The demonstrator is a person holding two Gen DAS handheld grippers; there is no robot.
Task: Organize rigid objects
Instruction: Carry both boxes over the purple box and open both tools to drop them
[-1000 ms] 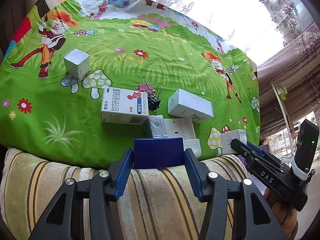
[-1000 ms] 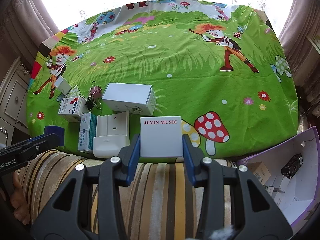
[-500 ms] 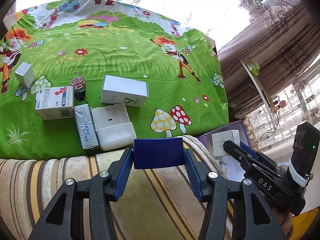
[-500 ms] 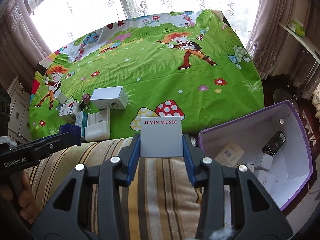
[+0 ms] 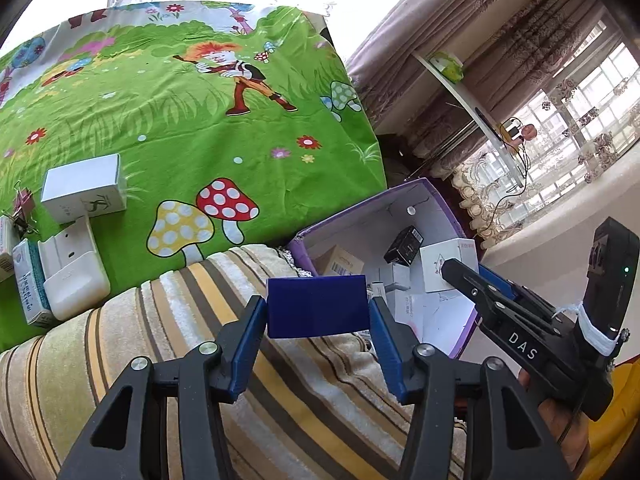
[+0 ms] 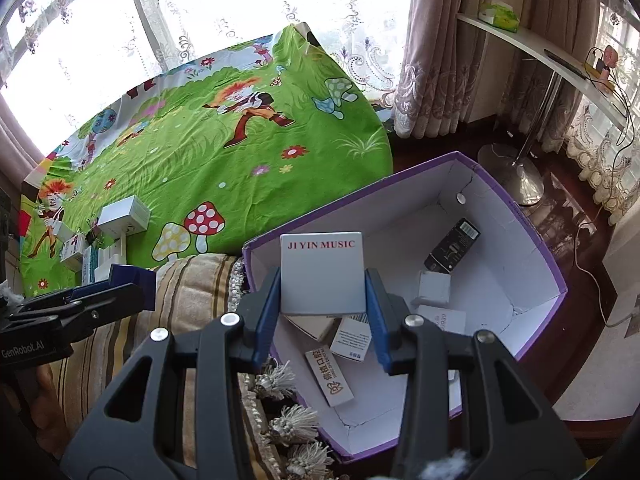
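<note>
My left gripper (image 5: pixel 318 312) is shut on a dark blue box (image 5: pixel 317 306), held above the striped cushion edge beside the purple storage box (image 5: pixel 434 204). My right gripper (image 6: pixel 322 280) is shut on a white box printed "JI YIN MUSIC" (image 6: pixel 322 272), hanging over the near left part of the purple storage box (image 6: pixel 532 240). That box holds several small cartons, among them a black one (image 6: pixel 452 252). In the left wrist view the right gripper (image 5: pixel 460 270) shows at the right with its white box (image 5: pixel 448 264) over the bin. The left gripper (image 6: pixel 132 286) shows at the left of the right wrist view.
On the green cartoon cloth (image 5: pixel 200 120) lie a white box (image 5: pixel 82 188), a white charger-like case (image 5: pixel 72 268), a teal-edged carton (image 5: pixel 30 284) and binder clips (image 5: pixel 22 204). A striped cushion (image 5: pixel 200 340) with tassels (image 6: pixel 296 420) borders the bin. A shelf (image 6: pixel 540 48) and lamp base (image 6: pixel 516 176) stand behind.
Both grippers have swung to the right, away from the cloth and toward the purple box, each still holding its box. The purple box's inside has come fully into view.
</note>
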